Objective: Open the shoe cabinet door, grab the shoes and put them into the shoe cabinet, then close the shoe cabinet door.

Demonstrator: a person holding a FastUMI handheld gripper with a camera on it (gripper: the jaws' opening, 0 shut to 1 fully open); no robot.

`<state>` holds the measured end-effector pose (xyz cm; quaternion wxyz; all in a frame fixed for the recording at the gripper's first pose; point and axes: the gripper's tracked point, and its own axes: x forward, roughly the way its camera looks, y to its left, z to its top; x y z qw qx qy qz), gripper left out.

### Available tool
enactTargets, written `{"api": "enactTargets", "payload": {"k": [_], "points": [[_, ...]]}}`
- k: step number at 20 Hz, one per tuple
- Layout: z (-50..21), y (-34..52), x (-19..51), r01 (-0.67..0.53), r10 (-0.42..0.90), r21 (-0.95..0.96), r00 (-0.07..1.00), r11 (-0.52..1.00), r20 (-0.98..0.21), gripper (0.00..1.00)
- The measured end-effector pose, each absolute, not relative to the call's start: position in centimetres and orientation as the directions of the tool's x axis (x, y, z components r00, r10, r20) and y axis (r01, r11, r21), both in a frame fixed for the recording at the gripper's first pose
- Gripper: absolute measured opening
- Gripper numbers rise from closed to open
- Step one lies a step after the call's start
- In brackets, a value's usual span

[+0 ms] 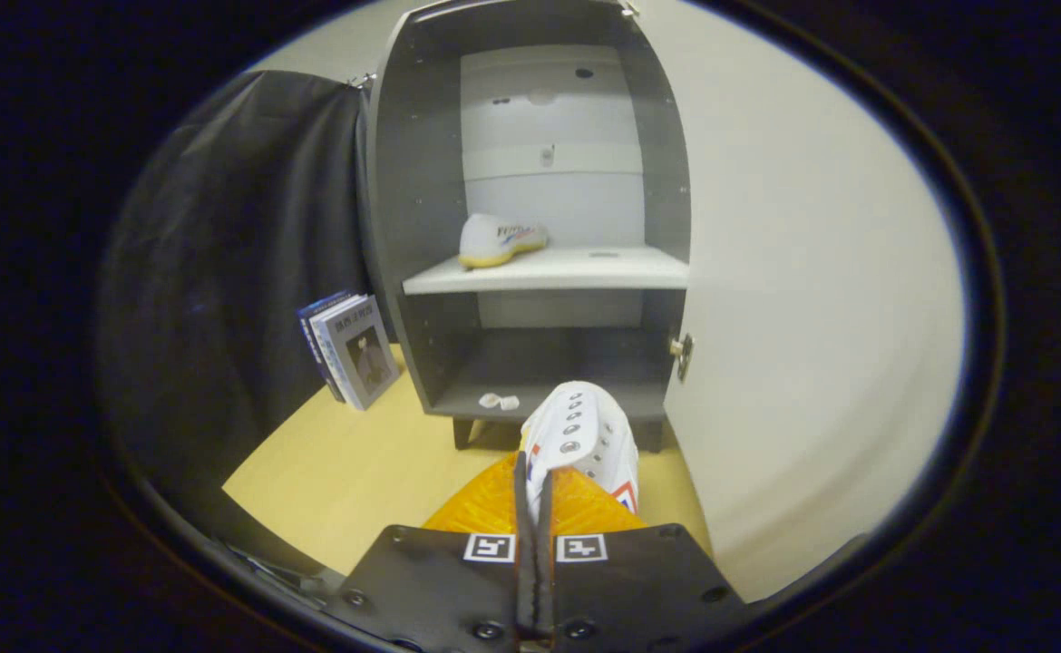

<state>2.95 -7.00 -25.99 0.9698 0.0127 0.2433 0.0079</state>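
Directly ahead of the gripper [538, 490], the shoe cabinet [530, 227] stood with its door [812, 317] swung open to the right. The fingers were nearly closed, pinching the edge of a white sneaker [580, 435] whose long axis pointed toward the cabinet's lower compartment. A second white sneaker [499, 240] lay at the left end of the middle shelf [585, 270]. Books [349, 349] leaned beside the cabinet's left wall.

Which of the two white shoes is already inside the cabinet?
The shoe with the yellow sole, resting on the middle shelf. The other shoe is clamped in the gripper, outside the cabinet.
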Motion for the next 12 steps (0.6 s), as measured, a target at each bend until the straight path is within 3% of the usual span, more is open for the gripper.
{"api": "enactTargets", "payload": {"k": [8, 12], "points": [[-15.0, -7.4, 13.1, 0.058, -0.063, -0.024, 0.953, 0.998, -0.297, 0.02], [-13.2, -8.0, 20.1, 0.108, -0.117, -0.048, 0.954, 0.993, -0.277, 0.02]]}}
